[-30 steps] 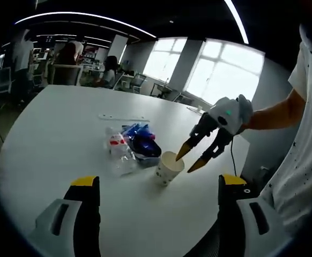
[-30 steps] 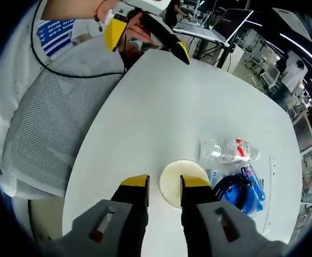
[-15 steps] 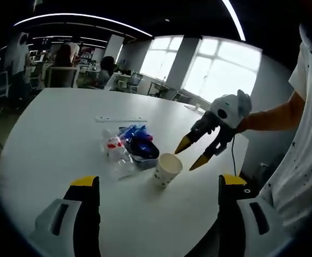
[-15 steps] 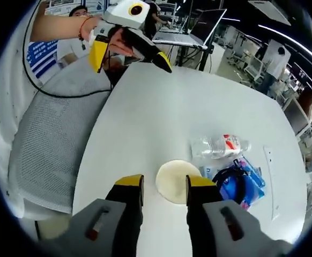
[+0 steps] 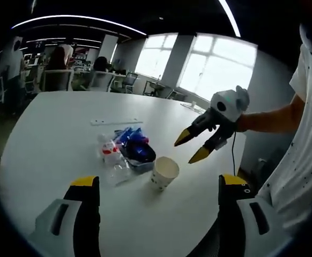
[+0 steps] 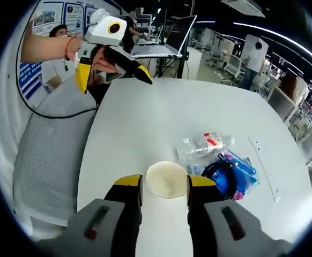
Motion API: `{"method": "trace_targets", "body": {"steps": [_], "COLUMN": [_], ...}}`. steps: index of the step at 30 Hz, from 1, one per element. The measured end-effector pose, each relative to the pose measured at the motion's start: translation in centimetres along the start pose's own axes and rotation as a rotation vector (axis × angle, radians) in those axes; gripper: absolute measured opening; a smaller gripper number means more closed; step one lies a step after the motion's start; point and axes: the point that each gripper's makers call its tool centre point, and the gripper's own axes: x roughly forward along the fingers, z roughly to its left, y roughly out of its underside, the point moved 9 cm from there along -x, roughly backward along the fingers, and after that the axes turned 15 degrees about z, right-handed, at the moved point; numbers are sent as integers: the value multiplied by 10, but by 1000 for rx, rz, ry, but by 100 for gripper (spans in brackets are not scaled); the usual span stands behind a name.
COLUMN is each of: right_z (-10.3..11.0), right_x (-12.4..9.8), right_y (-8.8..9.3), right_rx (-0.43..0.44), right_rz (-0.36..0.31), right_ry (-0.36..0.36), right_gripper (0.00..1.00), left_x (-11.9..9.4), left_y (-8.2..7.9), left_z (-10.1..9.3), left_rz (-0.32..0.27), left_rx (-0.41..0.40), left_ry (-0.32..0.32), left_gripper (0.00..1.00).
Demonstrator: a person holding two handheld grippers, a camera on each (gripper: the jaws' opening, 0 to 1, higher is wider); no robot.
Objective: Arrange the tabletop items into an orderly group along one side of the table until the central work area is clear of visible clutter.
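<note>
Your left gripper [image 5: 157,187] has grey jaws capped with yellow tips above black inner faces, and your right gripper [image 6: 164,184] is built the same, with a small red mark in a slot on one jaw. You wear a white short-sleeved shirt [image 5: 306,155] speckled with small dark dots, with a mesh-like weave in the right gripper view. A red band [image 6: 67,47] circles your wrist, and a black cable [image 6: 43,107] trails across your shirt.

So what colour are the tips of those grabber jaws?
Yellow, on black jaws. The right gripper shows it best in the left gripper view.
</note>
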Motion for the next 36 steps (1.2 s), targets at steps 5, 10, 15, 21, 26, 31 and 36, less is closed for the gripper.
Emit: {"method": "trace_targets", "body": {"steps": [5,10,15,21,26,31,36], "right_z": [-6,-16,-26,-37,-45,-55,-66], "right_x": [-10,-19,-26,-31,-34,-33,-31], "right_y": [9,18,26,34,38,43,48], "right_rx": [60,120,176,229,256,277,318], "right_rz": [-32,-45,-63,-71,-81,-67,-70], "right_ry": [38,87,132,158,168,179,181], "right_gripper": [32,32,32,33,33,34,33], "left_x": [5,10,15,21,24,28,31], "left_y": [-6,-13,-20,-25,-28,-32,-35], "left_z": [-4,-8,-10,-11,-11,-10,-7], "left_rz": [14,26,33,45,52,59,62], "left_rx": [19,37,49,63,67,72,76], "left_ry": [13,25,33,43,49,52,54], "left_gripper": [94,94,94,94,94,95,95]}}
